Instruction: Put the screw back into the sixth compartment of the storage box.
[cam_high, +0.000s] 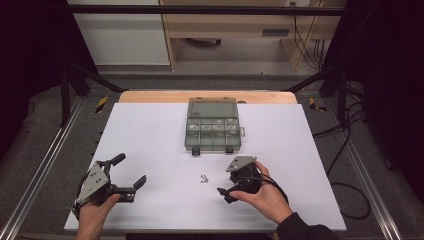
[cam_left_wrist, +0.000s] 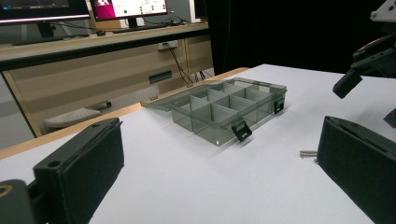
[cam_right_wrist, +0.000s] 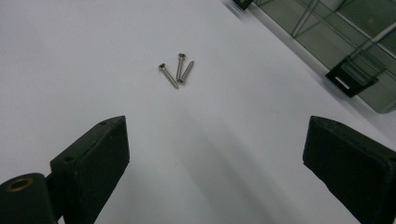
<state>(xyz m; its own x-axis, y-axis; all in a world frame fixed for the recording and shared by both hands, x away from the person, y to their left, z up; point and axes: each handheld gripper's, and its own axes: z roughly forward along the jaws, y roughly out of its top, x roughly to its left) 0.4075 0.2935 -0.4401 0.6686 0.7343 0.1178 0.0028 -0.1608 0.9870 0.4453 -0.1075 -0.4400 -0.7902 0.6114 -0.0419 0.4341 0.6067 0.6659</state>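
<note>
The right hand-held gripper (cam_high: 226, 194) has its jaws spread wide, holding nothing, aimed at three screws (cam_right_wrist: 177, 70) lying together on the white counter (cam_high: 150, 135). The left hand-held gripper (cam_high: 131, 171) is likewise wide open and empty. Beyond the screws sits an open compartment box (cam_high: 212, 127).

We see a white table top (cam_high: 150, 150) that looks smooth and matt, like paper, with a wooden edge (cam_high: 150, 96) at the far side. The box (cam_high: 213, 125) is clear grey plastic, shiny, with black plastic clips (cam_right_wrist: 351, 74). Three small screws (cam_right_wrist: 177, 69) are shiny metal with rough threads. The jaws of both grippers are black and matt, with soft-looking pads (cam_right_wrist: 100, 154). A grey metal plate (cam_high: 93, 181) on the left gripper (cam_high: 131, 172) looks dull, not shiny.
</note>
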